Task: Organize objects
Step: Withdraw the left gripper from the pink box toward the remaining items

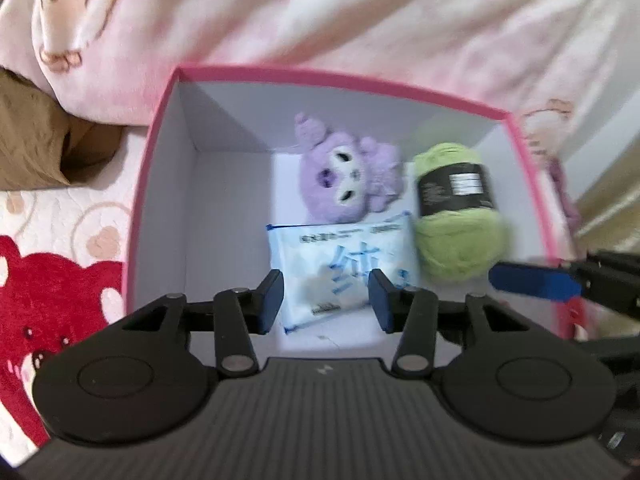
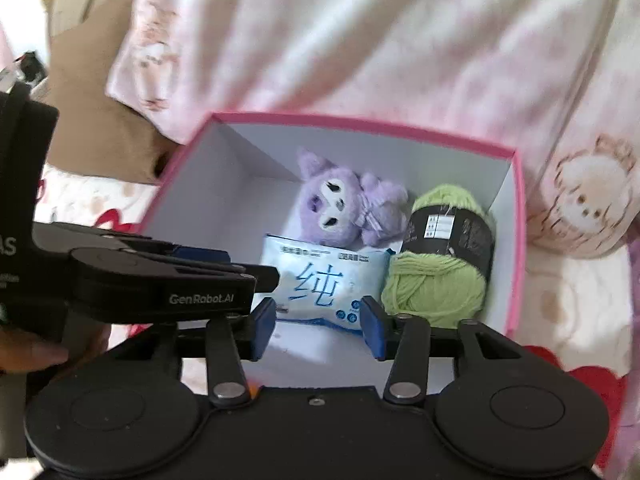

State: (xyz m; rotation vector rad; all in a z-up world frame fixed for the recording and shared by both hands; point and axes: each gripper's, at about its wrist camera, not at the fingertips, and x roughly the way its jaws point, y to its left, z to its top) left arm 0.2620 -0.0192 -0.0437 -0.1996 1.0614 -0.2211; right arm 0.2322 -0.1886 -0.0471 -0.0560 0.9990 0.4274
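Now both claws, left claw (image 1: 325, 300) and right claw (image 2: 318, 328), hang open and empty above the box (image 1: 340, 76), where the wipes (image 1: 340, 264), plush (image 1: 344, 176) and yarn (image 1: 456, 216) lie. Lift straight up, clear of the rim.

A pink-rimmed box (image 2: 516, 240), white inside, holds a lilac plush toy (image 2: 336, 204), lime-green yarn (image 2: 436, 288) banded black, and a pale blue-lettered packet (image 2: 320, 280); the blurred bedding (image 2: 360, 40) looks pale pink.
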